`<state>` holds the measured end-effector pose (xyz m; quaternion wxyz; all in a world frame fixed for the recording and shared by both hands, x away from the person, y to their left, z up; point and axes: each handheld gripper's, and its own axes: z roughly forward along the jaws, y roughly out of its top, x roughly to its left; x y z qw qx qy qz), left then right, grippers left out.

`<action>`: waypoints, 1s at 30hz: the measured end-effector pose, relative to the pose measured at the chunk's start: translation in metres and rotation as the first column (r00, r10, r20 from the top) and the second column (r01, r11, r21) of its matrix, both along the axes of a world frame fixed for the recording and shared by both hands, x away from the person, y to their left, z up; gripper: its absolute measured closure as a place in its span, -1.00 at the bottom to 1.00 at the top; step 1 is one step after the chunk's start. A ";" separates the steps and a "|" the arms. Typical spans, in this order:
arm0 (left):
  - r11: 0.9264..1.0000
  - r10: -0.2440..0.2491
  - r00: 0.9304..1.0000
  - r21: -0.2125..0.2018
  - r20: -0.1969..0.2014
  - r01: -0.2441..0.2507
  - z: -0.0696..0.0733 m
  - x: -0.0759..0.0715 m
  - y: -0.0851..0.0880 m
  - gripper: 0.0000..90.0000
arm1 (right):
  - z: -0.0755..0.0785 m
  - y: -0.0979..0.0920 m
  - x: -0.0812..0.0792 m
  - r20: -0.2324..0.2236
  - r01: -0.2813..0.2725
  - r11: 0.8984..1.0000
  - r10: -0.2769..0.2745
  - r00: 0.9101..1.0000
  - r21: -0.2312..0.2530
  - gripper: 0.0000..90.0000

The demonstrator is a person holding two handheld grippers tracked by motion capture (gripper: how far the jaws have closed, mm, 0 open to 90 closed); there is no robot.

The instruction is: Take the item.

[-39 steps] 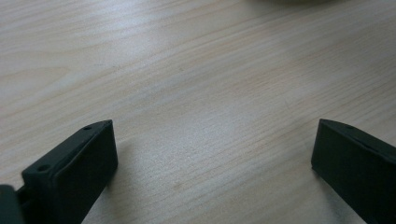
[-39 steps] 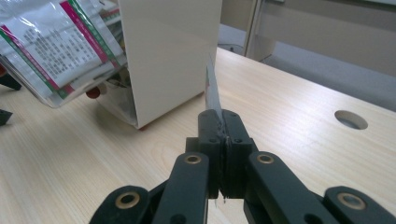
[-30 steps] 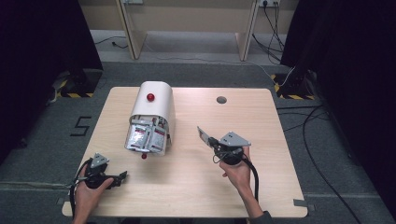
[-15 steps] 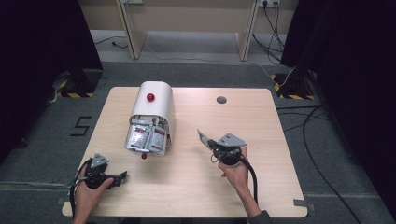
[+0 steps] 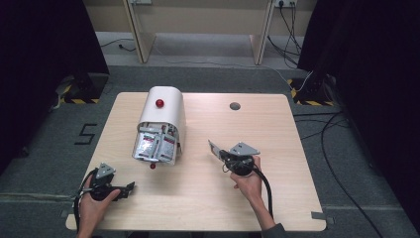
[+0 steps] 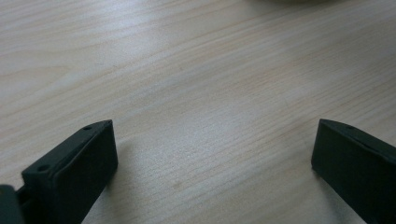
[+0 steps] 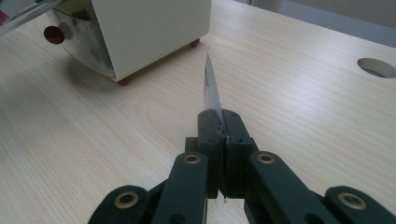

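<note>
On the wooden table (image 5: 297, 148) we see a white round-topped dispenser (image 5: 163, 111) lying with its long axis running toward the person, its open end (packed with silver sachets (image 5: 153, 148)) facing the near edge. The right gripper (image 5: 220, 152), near the table's middle, has its jaws clamped on a thin silver sachet (image 7: 211, 86), held edge-on and pointing toward the dispenser. The left gripper (image 5: 126, 188) rests at the near left corner, jaws spread wide and holding nothing.

A light wooden table (image 5: 277, 198) is set on grey carpet (image 5: 218, 79). Black curtains (image 5: 44, 49) are hung at nine and three o'clock, a beige wall (image 5: 198, 20) at twelve.
</note>
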<state>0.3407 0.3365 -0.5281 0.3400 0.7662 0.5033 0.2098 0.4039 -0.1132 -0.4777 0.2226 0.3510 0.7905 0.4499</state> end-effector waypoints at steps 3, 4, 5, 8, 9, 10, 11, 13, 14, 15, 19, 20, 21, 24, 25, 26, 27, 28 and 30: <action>1.000 0.000 1.000 0.000 0.000 0.000 0.000 0.000 0.000 -1.00 | -0.002 -0.001 0.002 -0.013 0.002 1.000 -0.002 1.000 0.006 0.97; 1.000 0.000 1.000 0.000 0.000 0.000 0.000 0.000 0.000 -1.00 | -0.004 -0.001 0.002 -0.017 0.002 1.000 -0.002 1.000 0.004 0.97; 1.000 0.000 1.000 0.000 0.000 0.000 0.000 0.000 0.000 -1.00 | -0.006 -0.001 0.003 -0.025 0.004 1.000 -0.004 1.000 0.005 0.97; 1.000 0.001 1.000 0.000 0.001 -0.001 0.000 0.000 0.000 -1.00 | -0.010 -0.003 0.005 -0.042 0.011 1.000 -0.011 0.999 0.014 0.95; 1.000 0.001 1.000 0.000 0.001 -0.001 0.000 -0.001 0.000 -1.00 | -0.011 -0.004 0.006 -0.047 0.013 1.000 -0.012 0.999 0.016 0.94; 1.000 0.001 1.000 0.000 0.001 -0.001 0.000 -0.001 0.000 -1.00 | -0.012 -0.005 0.006 -0.052 0.018 1.000 -0.017 0.999 0.014 0.94; 1.000 0.001 1.000 0.000 0.001 -0.001 0.000 -0.001 0.000 -1.00 | -0.013 -0.005 0.007 -0.052 0.022 1.000 -0.021 0.998 0.011 0.93; 1.000 0.001 1.000 0.000 0.001 -0.001 0.000 -0.001 0.000 -1.00 | -0.015 -0.007 0.008 -0.057 0.026 1.000 -0.025 0.998 0.009 0.91; 1.000 0.001 1.000 0.000 0.001 -0.001 0.000 -0.001 0.000 -1.00 | -0.016 -0.007 0.009 -0.057 0.028 1.000 -0.027 0.998 0.011 0.90; 1.000 0.001 1.000 0.000 0.001 -0.001 0.000 -0.001 0.000 -1.00 | -0.017 -0.008 0.010 -0.059 0.029 0.999 -0.029 0.998 0.012 0.88; 1.000 0.001 1.000 0.000 0.001 -0.001 0.000 -0.001 0.000 -1.00 | -0.018 -0.010 0.012 -0.068 0.052 0.999 -0.051 0.996 0.004 0.78; 1.000 0.001 1.000 0.000 0.001 -0.001 0.000 -0.001 0.000 -1.00 | -0.018 -0.011 0.012 -0.066 0.056 0.998 -0.056 0.996 -0.004 0.75; 1.000 0.001 1.000 -0.001 0.001 -0.001 0.000 -0.001 0.000 -1.00 | -0.019 -0.011 0.013 -0.062 0.060 0.998 -0.061 0.996 -0.018 0.72; 1.000 0.000 1.000 -0.001 0.001 0.000 0.000 -0.001 0.000 -1.00 | -0.021 -0.011 0.013 -0.045 0.079 0.995 -0.082 0.996 -0.060 0.65; 1.000 0.000 1.000 -0.001 0.001 0.000 0.000 -0.001 0.000 -1.00 | -0.022 -0.011 0.014 -0.037 0.086 0.994 -0.089 0.995 -0.073 0.64; 1.000 0.001 1.000 -0.001 0.001 -0.001 0.000 -0.001 0.000 -1.00 | -0.022 -0.011 0.014 -0.032 0.091 0.993 -0.094 0.995 -0.080 0.63; 1.000 0.000 1.000 -0.001 0.001 0.000 0.000 -0.001 0.000 -1.00 | -0.022 -0.011 0.015 -0.030 0.097 0.992 -0.100 0.995 -0.086 0.61; 1.000 0.000 1.000 -0.001 0.001 0.000 0.000 -0.001 0.000 -1.00 | -0.023 -0.012 0.015 -0.029 0.104 0.991 -0.107 0.994 -0.089 0.58; 1.000 0.000 1.000 -0.001 0.001 0.000 0.000 -0.001 0.000 -1.00 | -0.024 -0.015 0.017 -0.033 0.117 0.989 -0.121 0.992 -0.092 0.53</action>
